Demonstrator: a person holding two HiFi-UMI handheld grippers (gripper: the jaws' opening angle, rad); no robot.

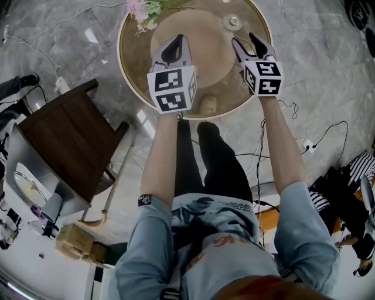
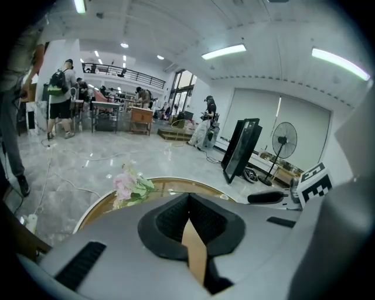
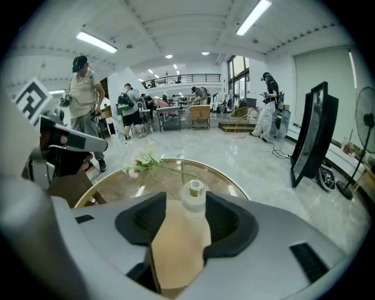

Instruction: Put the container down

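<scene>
A small clear container (image 1: 233,22) with a gold cap stands upright on the round gold-rimmed glass table (image 1: 122,55), near its far right side. My right gripper (image 1: 246,41) hovers just short of it, open, with nothing between its jaws. In the right gripper view the container (image 3: 193,190) shows just beyond the tips of the right gripper (image 3: 184,206), untouched. My left gripper (image 1: 174,41) hangs over the table's middle left, shut and empty; the left gripper view shows the left gripper (image 2: 188,199) with its pads meeting at the tip.
Pink flowers (image 1: 143,12) lie at the table's far left edge. A dark wooden chair (image 1: 73,140) stands to the left of the person's legs. Cables and a power strip (image 1: 306,145) lie on the marble floor. Several people and a black screen (image 3: 313,135) are far off.
</scene>
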